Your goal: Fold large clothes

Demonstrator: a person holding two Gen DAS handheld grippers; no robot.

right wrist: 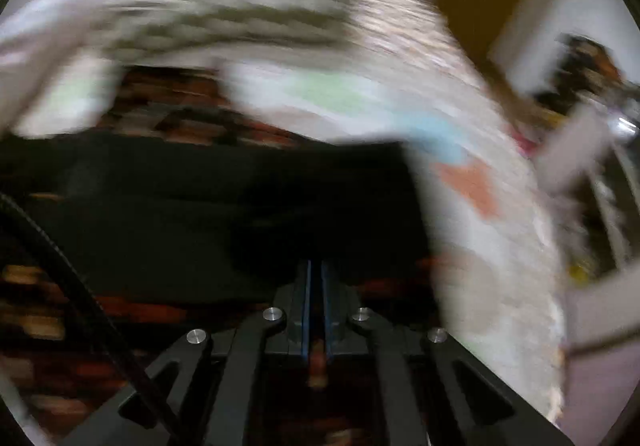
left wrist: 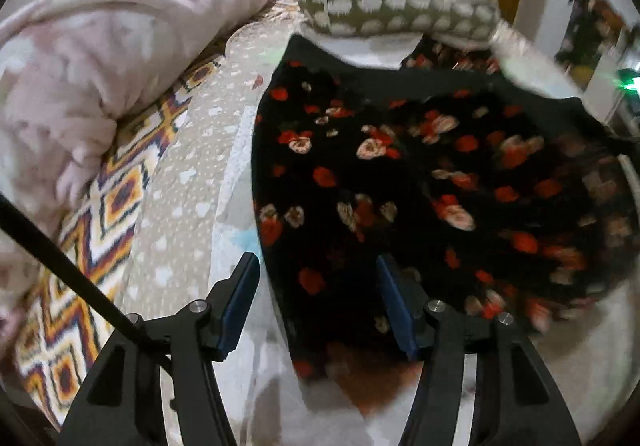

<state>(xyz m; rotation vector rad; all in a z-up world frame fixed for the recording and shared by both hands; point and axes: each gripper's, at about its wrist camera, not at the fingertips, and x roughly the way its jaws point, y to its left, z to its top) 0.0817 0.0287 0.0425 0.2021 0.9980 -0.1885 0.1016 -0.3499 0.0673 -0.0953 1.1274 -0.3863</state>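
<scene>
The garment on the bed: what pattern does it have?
The garment is black with red and cream flowers, clearest in the left wrist view.

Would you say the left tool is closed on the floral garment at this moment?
No, the left tool is open, its fingers spread wide over the floral garment's edge.

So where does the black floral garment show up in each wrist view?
Left wrist: the black floral garment fills centre and right, spread on the bed.
Right wrist: the same garment, blurred, fills centre and lower left.
Shared landmark: the polka-dot pillow beyond the garment, at the top of both views.
</scene>
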